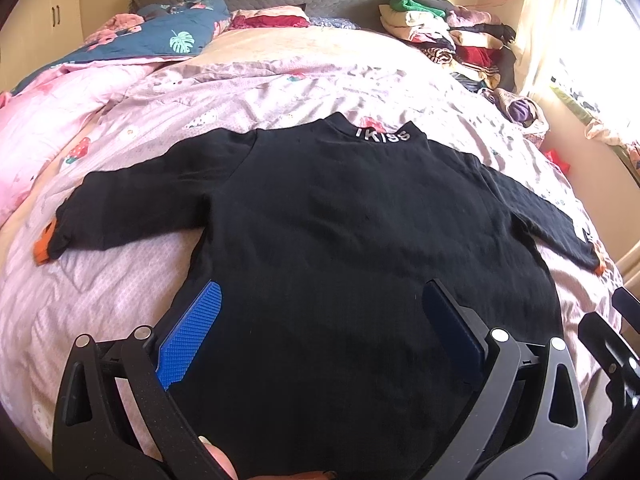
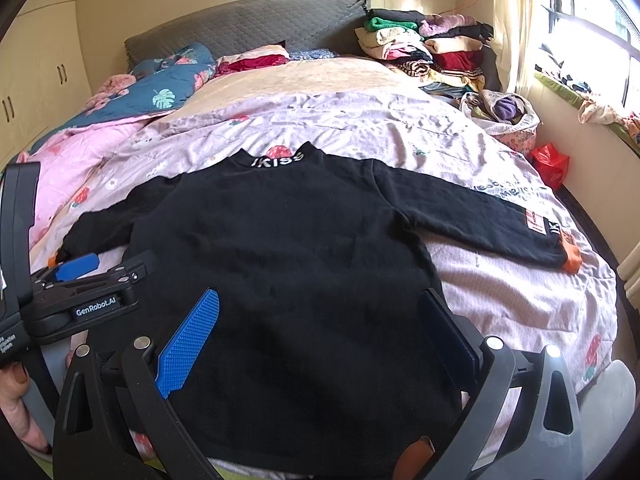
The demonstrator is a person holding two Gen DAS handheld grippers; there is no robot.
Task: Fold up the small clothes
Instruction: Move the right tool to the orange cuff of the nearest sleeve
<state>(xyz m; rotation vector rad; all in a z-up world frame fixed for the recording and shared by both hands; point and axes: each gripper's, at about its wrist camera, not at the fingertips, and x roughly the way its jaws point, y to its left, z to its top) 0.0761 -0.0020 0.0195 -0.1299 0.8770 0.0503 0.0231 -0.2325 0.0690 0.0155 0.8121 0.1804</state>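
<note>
A small black long-sleeved top (image 1: 332,220) (image 2: 280,240) lies flat on the bed with white lettering on its collar (image 1: 383,135) (image 2: 279,159) at the far side. Both sleeves spread outward; the left sleeve (image 1: 132,204) and the right sleeve (image 2: 472,212) end in orange cuffs. My left gripper (image 1: 322,300) stands open above the hem's left half, blue pads wide apart, nothing between them. My right gripper (image 2: 324,308) stands open above the hem's right half. The left gripper (image 2: 80,280) also shows at the left of the right wrist view.
The bed carries a pink printed quilt (image 1: 120,132) and a blue leaf-print quilt (image 1: 160,36). A pile of folded clothes (image 1: 452,36) (image 2: 432,48) sits at the far right by the grey headboard (image 2: 248,24). A red bag (image 2: 550,162) lies by the window wall.
</note>
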